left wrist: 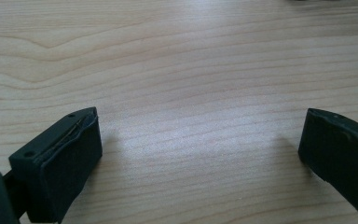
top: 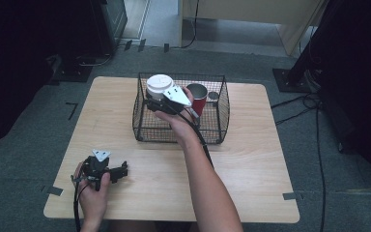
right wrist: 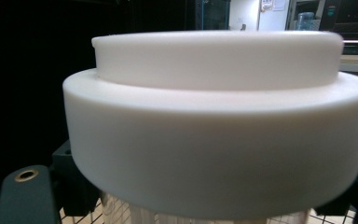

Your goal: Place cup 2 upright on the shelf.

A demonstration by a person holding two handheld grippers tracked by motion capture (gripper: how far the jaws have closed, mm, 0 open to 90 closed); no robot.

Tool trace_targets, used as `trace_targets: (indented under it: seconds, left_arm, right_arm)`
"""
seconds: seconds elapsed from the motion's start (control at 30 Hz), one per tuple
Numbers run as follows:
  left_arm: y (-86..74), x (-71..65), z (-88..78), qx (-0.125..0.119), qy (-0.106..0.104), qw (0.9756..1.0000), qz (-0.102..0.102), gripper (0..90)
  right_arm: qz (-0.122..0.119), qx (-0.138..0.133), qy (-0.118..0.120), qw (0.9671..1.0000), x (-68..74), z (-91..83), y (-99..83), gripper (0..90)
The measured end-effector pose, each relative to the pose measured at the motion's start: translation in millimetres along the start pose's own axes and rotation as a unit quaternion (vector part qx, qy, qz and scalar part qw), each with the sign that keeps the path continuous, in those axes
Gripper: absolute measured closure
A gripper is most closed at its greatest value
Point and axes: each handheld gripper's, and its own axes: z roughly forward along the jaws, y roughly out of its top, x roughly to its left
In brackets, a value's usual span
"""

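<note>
A white-lidded container (top: 160, 86) is held upright, its long axis vertical and its stepped white lid (right wrist: 219, 116) facing up, over the left half of a black wire basket (top: 221, 126) that stands at the far middle of the wooden table (top: 251, 169). The container is clamped just below the lid by the right gripper (top: 157, 103), whose jaws are pressed against its clear ribbed body from either side. Inside the basket, to the right of the container, a red cup (top: 197, 98) stands upright with its mouth open to the top. Near the table's front left corner, the left gripper (top: 121, 170) is held low over the bare wood, its jaws spread wide apart with nothing between them.
</note>
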Motion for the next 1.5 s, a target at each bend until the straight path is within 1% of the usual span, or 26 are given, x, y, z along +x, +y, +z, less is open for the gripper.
trace_targets:
  seconds: [0.07, 0.1, 0.2, 0.4, 0.57, 0.93, 1.0, 1.2, 1.43, 1.5]
  left_arm:
    - [0.0, 0.0, 0.1, 0.000, 0.000, 1.0000, 0.000, 0.1]
    - [0.0, -0.1, 0.1, 0.000, 0.000, 1.0000, 0.000, 0.1]
    - [0.2, 0.0, 0.2, 0.000, -0.001, 1.0000, 0.001, 0.1]
    - [0.3, -0.1, 0.3, 0.000, -0.001, 1.0000, 0.001, 0.1]
    - [0.3, -0.1, 0.3, 0.000, -0.001, 1.0000, 0.001, 0.1]
    - [0.3, -0.1, 0.3, 0.000, -0.001, 1.0000, 0.001, 0.1]
    - [0.3, 0.0, 0.3, 0.000, -0.001, 1.0000, 0.001, 0.1]
    - [0.3, -0.2, 0.4, -0.001, -0.001, 1.0000, 0.000, 0.1]
    - [0.3, -0.2, 0.3, 0.000, -0.001, 1.0000, 0.000, 0.1]
    - [0.3, -0.2, 0.2, 0.000, -0.001, 1.0000, 0.000, 0.1]
  right_arm:
    - [-0.003, 0.003, -0.004, 1.0000, -2.0, 2.9, -0.5, 16.1]
    - [0.000, 0.006, -0.004, 1.0000, -2.0, 3.7, -0.8, 16.1]
    - [-0.007, 0.011, -0.006, 0.9999, -3.4, 7.6, -3.3, 16.1]
    - [-0.009, 0.026, -0.005, 0.9996, -3.5, 13.5, -12.2, 16.1]
    - [-0.018, 0.037, -0.007, 0.9991, -2.9, 18.8, -20.0, 16.1]
    - [-0.025, 0.059, 0.013, 0.9978, -3.1, 20.2, -26.1, 16.1]
    - [-0.028, 0.068, 0.018, 0.9972, -3.1, 19.8, -27.1, 16.0]
    - [-0.022, 0.076, 0.029, 0.9964, -6.4, 18.8, -26.7, 16.0]
    - [-0.036, 0.082, 0.046, 0.9949, -7.5, 15.0, -26.2, 15.4]
    - [-0.048, 0.081, 0.052, 0.9941, -7.5, 13.7, -26.0, 14.1]
